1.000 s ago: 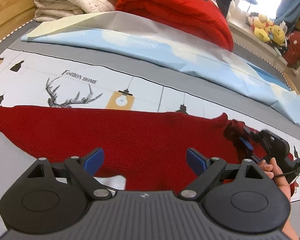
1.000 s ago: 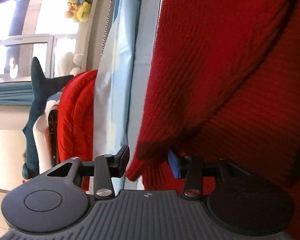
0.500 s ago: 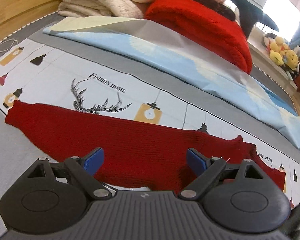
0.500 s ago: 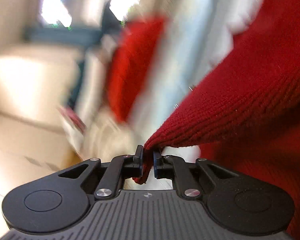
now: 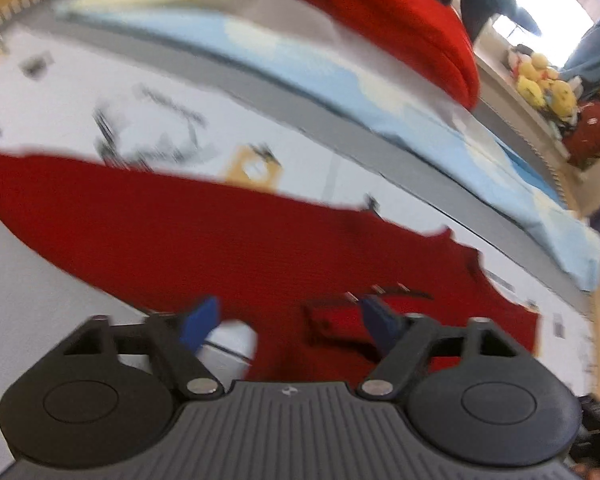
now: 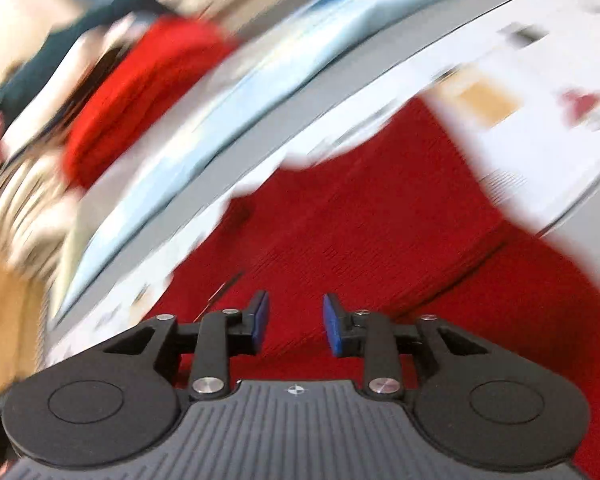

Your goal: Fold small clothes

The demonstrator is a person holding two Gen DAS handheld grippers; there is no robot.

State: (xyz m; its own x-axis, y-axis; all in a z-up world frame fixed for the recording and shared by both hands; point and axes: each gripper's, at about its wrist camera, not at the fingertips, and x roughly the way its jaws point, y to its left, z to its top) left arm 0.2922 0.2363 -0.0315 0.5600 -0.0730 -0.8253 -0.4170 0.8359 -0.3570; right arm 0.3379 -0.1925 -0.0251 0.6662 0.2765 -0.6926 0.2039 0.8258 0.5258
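Note:
A dark red knit sweater [image 5: 220,240] lies spread on a white printed bed sheet [image 5: 100,80], one sleeve reaching far left. My left gripper [image 5: 288,320] is open and empty, low over the sweater's near edge. In the right wrist view the sweater [image 6: 380,220] fills the middle, with a folded layer on top. My right gripper [image 6: 294,320] is open and empty just above that fabric. Both views are blurred by motion.
A light blue quilt [image 5: 340,80] runs along the far side of the bed. A folded bright red blanket [image 5: 380,12] and cream blankets sit behind it. Yellow plush toys [image 5: 540,84] rest on a ledge at the right.
My right gripper was shut on a sweater edge half a second ago; it has let go and now stands open over the fabric. Both cameras have swung quickly.

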